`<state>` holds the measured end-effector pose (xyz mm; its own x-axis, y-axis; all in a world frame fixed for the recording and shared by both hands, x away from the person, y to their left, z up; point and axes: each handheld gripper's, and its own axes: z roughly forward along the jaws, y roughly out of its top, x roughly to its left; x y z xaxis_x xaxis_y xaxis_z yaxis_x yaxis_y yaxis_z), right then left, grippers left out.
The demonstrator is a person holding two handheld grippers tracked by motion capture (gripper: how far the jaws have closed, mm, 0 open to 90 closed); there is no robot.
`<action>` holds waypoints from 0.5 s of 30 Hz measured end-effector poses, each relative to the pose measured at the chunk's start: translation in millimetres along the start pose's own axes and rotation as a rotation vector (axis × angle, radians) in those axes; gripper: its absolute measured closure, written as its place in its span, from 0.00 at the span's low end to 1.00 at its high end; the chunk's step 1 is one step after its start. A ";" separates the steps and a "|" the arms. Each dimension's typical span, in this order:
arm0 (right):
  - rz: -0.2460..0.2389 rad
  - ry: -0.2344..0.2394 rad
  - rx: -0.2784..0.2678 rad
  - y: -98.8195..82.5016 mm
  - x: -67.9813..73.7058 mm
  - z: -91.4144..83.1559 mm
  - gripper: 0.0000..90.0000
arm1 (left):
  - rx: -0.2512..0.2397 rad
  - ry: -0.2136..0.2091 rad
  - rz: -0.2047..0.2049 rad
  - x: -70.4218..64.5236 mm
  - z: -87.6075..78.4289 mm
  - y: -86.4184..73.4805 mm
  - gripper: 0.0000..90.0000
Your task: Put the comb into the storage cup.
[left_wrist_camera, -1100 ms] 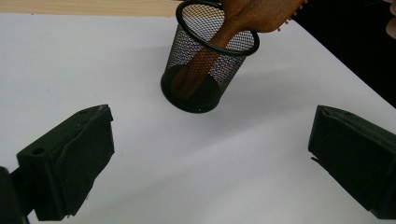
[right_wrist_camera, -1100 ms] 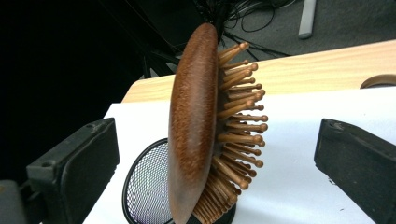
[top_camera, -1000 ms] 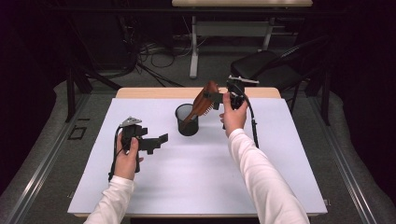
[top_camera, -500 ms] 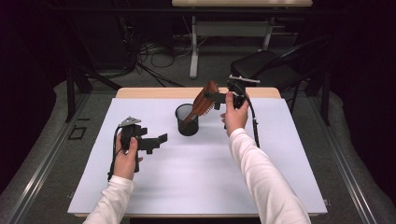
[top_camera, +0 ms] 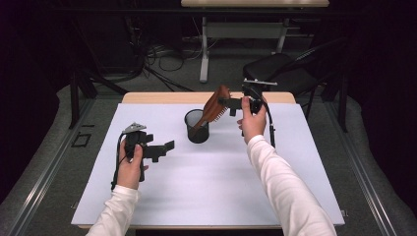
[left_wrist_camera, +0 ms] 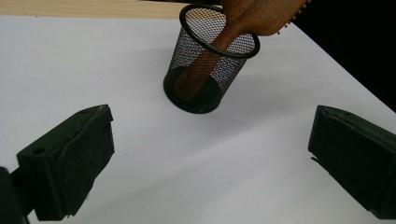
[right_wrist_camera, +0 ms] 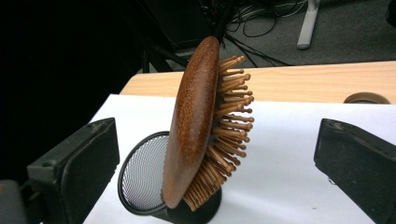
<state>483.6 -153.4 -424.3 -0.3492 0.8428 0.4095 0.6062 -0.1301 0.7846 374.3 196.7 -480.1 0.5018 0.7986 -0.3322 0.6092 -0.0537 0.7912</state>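
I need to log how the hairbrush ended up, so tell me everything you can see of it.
The hairbrush looks like dark reddish-brown wood, with an oval paddle head and lighter wooden pins on one face. It stands handle-down in the black mesh cup, leaning against the rim; the handle reaches the cup's bottom and the head sticks out above. The right gripper is at the head with its jaws open on either side, not clamping it. The left gripper is apart, open.

The right tongs (top_camera: 231, 105) are letting go, their jaws now standing wide on either side of the brown wooden paddle hairbrush (top_camera: 215, 108), which is leaning handle-down in the black wire-mesh cup (top_camera: 196, 127), settling a touch lower.
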 end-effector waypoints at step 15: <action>-0.125 -0.015 0.061 -1.8 0.6 -21.3 0.01 | 0.009 -0.018 0.004 1.9 -3.2 1.0 0.00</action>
<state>467.1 -163.7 -415.5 -0.4143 0.8584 0.3026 0.6008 0.0082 0.7994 373.9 200.0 -478.3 0.5148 0.7878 -0.3382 0.6129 -0.0623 0.7877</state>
